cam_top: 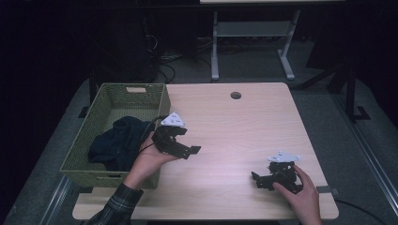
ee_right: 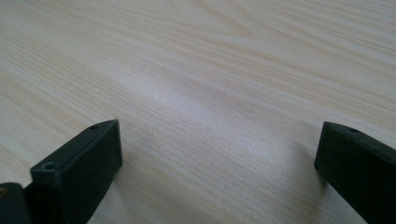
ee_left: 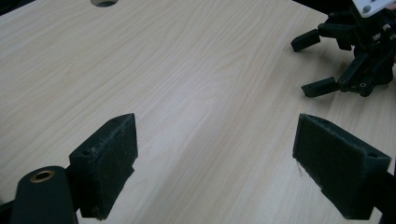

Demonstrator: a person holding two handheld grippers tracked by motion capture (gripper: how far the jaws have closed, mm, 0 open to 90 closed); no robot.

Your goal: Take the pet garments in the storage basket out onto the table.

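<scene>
The dark garment (cam_top: pixel 117 143) is lying heaped in the green basket (cam_top: pixel 105 172) just left of the left gripper (cam_top: pixel 187 151), which is sitting far nearer than the right gripper (cam_top: pixel 259 180), both gaping empty.

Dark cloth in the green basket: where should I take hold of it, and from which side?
Grip the raised fold at the top of the dark cloth, coming straight down from above. It lies crumpled inside the green basket, whose walls block any sideways approach. The left hand-held gripper, jaws open, is nearest, just past the basket's right wall.
</scene>
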